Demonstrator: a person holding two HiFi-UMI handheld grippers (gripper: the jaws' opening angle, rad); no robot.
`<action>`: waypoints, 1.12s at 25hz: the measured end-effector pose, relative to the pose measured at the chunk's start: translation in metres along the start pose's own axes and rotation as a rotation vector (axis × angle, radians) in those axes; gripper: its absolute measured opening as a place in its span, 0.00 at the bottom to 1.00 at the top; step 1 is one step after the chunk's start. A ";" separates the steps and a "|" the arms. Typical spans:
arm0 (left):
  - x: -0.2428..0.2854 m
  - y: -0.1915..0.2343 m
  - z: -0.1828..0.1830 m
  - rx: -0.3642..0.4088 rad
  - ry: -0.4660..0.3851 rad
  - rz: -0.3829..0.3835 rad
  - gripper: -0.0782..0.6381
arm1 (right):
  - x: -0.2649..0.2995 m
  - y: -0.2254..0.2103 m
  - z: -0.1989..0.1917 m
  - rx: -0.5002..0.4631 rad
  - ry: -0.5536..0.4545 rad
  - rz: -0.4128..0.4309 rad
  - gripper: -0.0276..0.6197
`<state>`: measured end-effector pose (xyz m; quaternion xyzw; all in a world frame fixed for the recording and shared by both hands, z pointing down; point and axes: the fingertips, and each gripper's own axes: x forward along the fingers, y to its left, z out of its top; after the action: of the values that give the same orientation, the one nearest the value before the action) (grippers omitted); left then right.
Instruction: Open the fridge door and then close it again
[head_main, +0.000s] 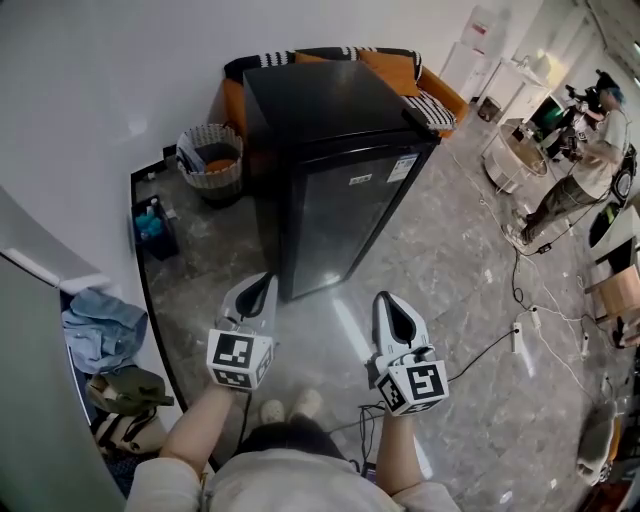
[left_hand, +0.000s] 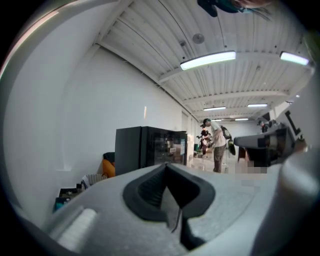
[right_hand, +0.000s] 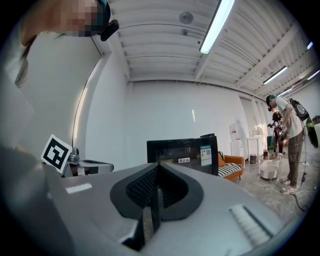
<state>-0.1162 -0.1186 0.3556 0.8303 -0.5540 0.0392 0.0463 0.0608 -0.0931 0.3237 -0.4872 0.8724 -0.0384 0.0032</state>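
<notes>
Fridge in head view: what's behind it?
An orange sofa with striped cushions stands behind the fridge. The fridge covers the sofa's middle and lower part, so anything there is hidden.

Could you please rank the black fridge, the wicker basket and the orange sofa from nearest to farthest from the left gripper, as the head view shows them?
Measured from the left gripper:
1. the black fridge, just ahead of it and slightly to the right.
2. the wicker basket, on the floor by the wall, left of the fridge.
3. the orange sofa, behind the fridge, against the far wall.
</notes>
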 end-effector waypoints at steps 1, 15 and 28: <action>-0.004 -0.001 0.004 0.005 -0.006 0.001 0.11 | -0.002 0.003 0.003 -0.003 -0.001 0.000 0.03; -0.052 -0.009 0.046 0.006 -0.081 0.001 0.11 | -0.031 0.045 0.037 -0.047 -0.041 0.018 0.03; -0.085 -0.021 0.065 0.015 -0.126 -0.009 0.11 | -0.053 0.071 0.055 -0.071 -0.076 0.032 0.03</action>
<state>-0.1280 -0.0406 0.2801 0.8339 -0.5518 -0.0092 0.0052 0.0305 -0.0140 0.2617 -0.4740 0.8802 0.0111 0.0199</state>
